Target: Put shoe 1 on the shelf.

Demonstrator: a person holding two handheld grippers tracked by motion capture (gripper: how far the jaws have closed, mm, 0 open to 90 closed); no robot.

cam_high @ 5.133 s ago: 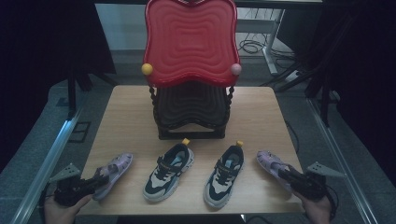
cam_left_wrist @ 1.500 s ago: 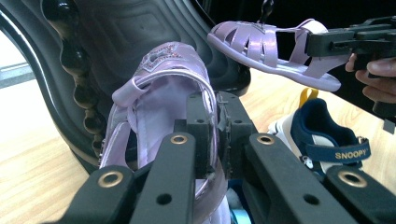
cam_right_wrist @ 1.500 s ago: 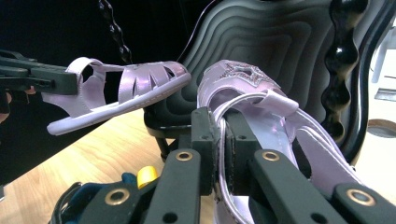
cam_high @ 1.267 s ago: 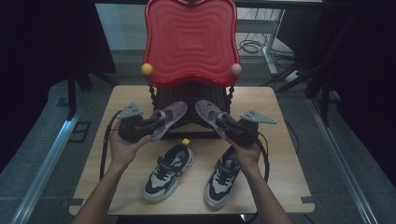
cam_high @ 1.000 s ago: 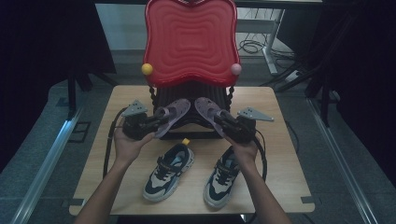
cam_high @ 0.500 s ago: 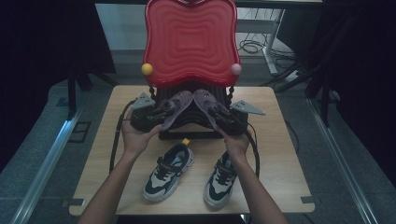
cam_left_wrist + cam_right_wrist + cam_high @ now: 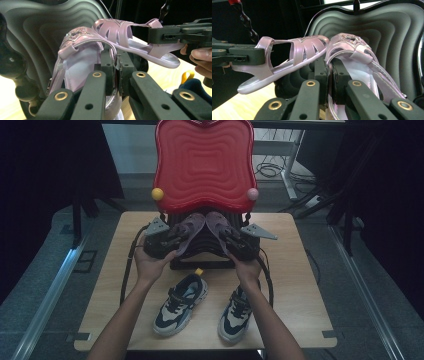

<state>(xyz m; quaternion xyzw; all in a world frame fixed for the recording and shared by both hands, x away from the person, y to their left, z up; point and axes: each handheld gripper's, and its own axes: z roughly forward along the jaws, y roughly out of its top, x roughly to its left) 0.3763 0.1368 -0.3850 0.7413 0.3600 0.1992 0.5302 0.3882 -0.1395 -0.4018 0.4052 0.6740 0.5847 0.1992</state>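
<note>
Staged recording lab: lone wooden table [image 7: 300,270] amid black curtains [image 7: 45,170], floor cables [image 7: 270,169].

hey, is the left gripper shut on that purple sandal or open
Shut. In the left gripper view, the left gripper has its jaws pinched together on the heel strap of the purple sandal.

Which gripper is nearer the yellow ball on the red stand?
Left. The left gripper sits just below and right of the yellow ball; the right gripper is across the stand, under the pink ball.
</note>
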